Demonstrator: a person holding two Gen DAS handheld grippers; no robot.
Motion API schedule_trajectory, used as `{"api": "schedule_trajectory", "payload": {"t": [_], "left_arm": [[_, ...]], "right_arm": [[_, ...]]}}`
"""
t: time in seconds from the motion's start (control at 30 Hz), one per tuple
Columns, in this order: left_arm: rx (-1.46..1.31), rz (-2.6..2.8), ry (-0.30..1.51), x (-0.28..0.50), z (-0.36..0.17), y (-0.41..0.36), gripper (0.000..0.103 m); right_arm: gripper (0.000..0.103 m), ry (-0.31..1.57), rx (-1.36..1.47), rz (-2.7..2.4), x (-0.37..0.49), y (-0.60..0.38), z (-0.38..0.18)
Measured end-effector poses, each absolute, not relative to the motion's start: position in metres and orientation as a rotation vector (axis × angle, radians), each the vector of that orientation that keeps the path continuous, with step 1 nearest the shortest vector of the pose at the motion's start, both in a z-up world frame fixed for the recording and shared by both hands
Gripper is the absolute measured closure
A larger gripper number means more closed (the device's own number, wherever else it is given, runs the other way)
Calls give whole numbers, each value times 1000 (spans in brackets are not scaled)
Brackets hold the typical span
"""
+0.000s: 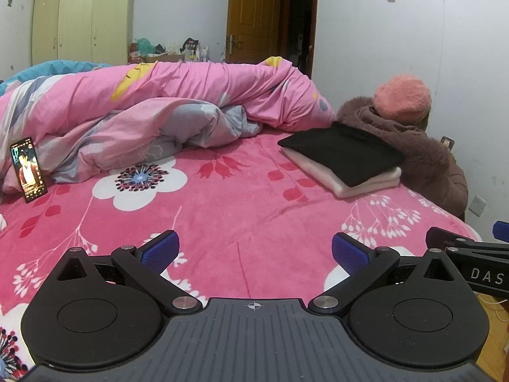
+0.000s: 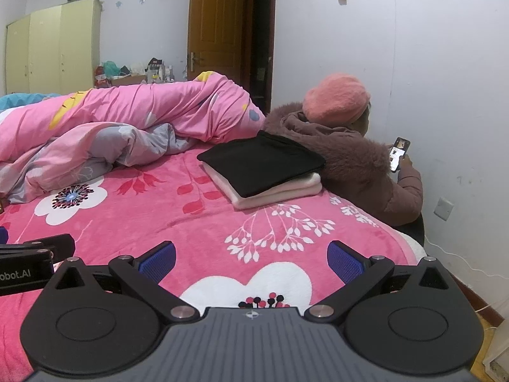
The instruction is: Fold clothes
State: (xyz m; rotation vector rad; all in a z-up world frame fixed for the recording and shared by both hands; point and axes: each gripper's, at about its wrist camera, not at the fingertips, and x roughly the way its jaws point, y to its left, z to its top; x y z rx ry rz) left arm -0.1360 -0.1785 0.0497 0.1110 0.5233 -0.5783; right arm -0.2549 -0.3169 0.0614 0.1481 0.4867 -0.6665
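Folded clothes [image 2: 261,172] stacked on bed [image 1: 222,210], both hand-held grippers released, empty, partial lettering perhaps "obot.AI", "DAS"

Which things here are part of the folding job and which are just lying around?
Job: black folded garment; white folded garment beneath it; left tool and right tool, both open.
Lying about: pink quilt; propped phone; wardrobe.

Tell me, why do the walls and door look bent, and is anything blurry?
Left wrist view: fisheye lens bows the door and darkens the corners; folded black garment stays sharp. Right wrist view: same bowing, soft even light, no glare.
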Motion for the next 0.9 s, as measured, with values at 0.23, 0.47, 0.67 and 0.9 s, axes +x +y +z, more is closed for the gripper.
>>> {"api": "schedule_trajectory", "payload": {"t": [0.23,0.47,0.67,0.9], "left_arm": [[111,-578,527,-136,50,-178,0],[110,-579,531,-135,50,-178,0],[109,-579,534,-135,50,-178,0],[105,-577,545,-133,49,-177,0]], "right_arm": [[0,490,145,-667,-255,-315,61],[0,488,144,-671,-256,-313,60],[0,492,143,-672,-255,-312,60],[0,493,143,-674,-255,-312,59]]}}
